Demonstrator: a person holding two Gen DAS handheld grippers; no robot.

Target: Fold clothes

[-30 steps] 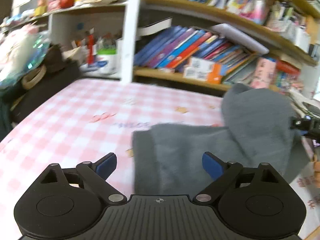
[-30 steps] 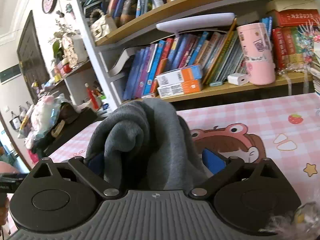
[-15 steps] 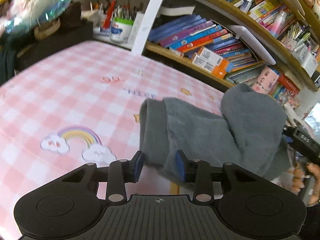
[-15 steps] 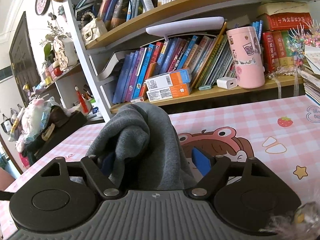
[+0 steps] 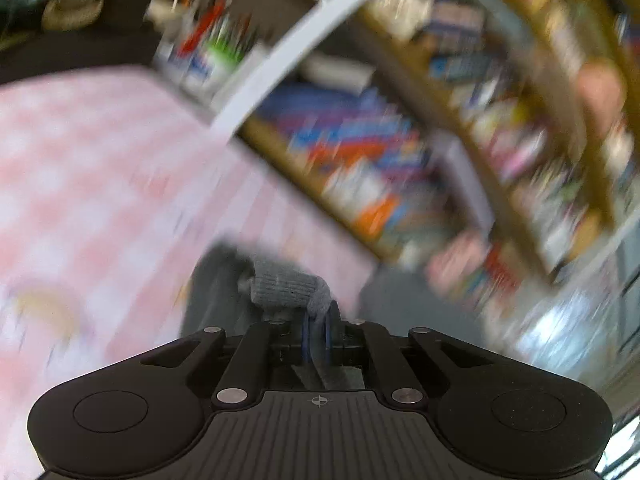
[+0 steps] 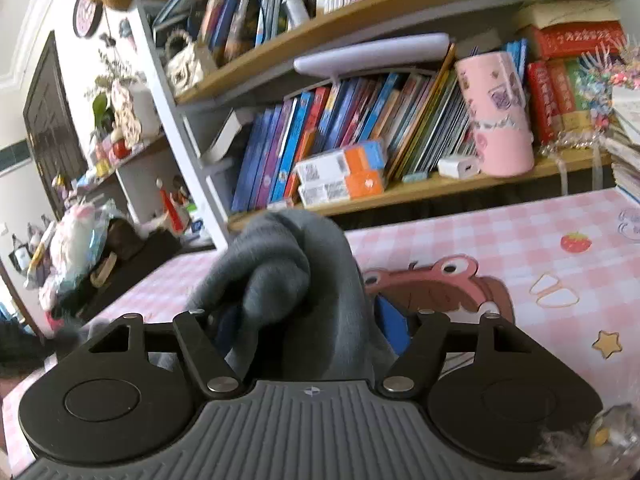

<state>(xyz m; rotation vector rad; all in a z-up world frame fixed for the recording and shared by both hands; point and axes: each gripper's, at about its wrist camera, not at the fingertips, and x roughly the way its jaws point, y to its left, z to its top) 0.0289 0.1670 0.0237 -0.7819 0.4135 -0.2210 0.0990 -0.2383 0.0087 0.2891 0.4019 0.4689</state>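
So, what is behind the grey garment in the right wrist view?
Behind the grey garment stand a bookshelf with leaning books and two orange-and-white boxes. The pink checked tablecloth lies under it. The shelf's lower edge directly behind the cloth is covered.

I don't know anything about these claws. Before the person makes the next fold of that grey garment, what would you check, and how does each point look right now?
1. Left claw has a hold: ok. Its blue pads are shut on an edge of the grey garment.
2. Right claw has a hold: cannot tell. Its jaws have just been closing around a thick bunch of the grey garment, but whether the pads press on it is hidden.
3. Garment lies flat, ready to fold: not ok. It is bunched up in the right wrist view.
4. Pink checked tablecloth has bare space beside the garment: ok.
5. Left view sharp enough to judge placement: not ok, it is heavily blurred.
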